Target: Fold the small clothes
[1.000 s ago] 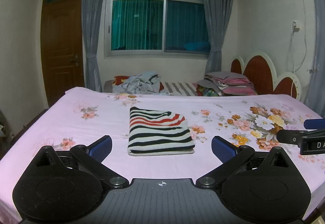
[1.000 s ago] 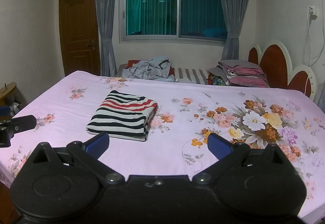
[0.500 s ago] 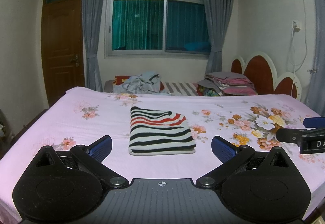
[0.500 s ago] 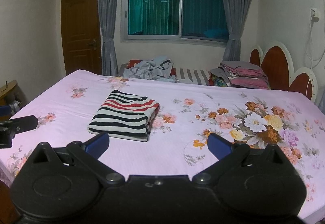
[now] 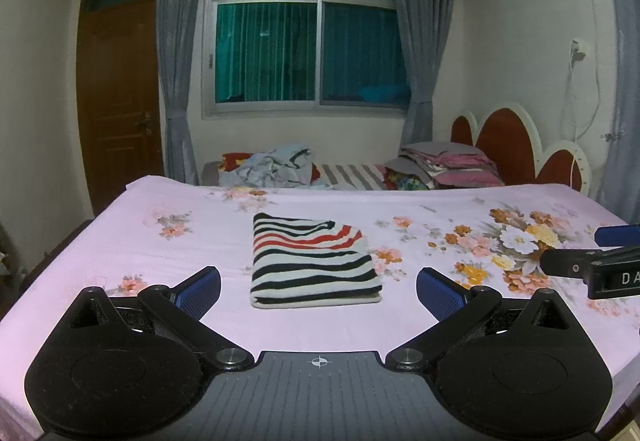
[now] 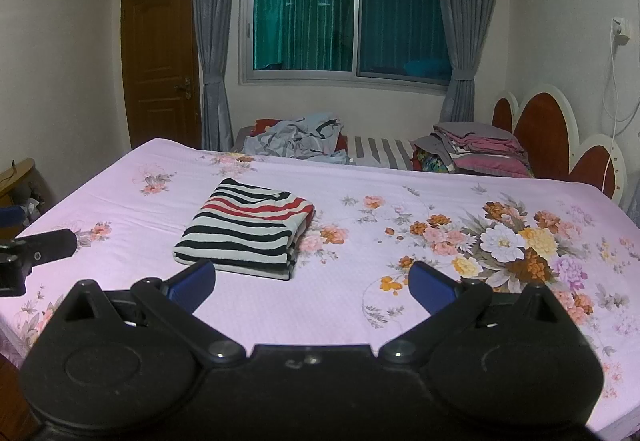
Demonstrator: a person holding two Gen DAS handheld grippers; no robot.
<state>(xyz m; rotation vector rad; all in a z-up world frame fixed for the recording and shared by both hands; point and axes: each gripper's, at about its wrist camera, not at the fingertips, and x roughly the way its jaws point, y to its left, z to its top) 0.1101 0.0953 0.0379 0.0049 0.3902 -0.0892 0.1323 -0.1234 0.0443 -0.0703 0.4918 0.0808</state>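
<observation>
A folded striped garment [image 5: 312, 259], black, white and red, lies flat on the pink floral bed sheet [image 5: 132, 241]. It also shows in the right wrist view [image 6: 248, 229]. My left gripper [image 5: 318, 291] is open and empty, held back from the garment's near edge. My right gripper [image 6: 312, 283] is open and empty, near the garment's right front corner. The right gripper's tip shows at the right edge of the left wrist view [image 5: 592, 261]. The left gripper's tip shows at the left edge of the right wrist view [image 6: 36, 253].
A heap of unfolded clothes [image 5: 276, 169] and a stack of folded bedding [image 5: 448, 169] lie beyond the bed's far edge. A red and white headboard [image 5: 516, 145] stands at the right. A wooden door [image 5: 120, 101] is at the back left.
Both views have shifted very slightly; the garment sits a touch closer in the right wrist view. Both grippers stay open and the garment has not moved.
</observation>
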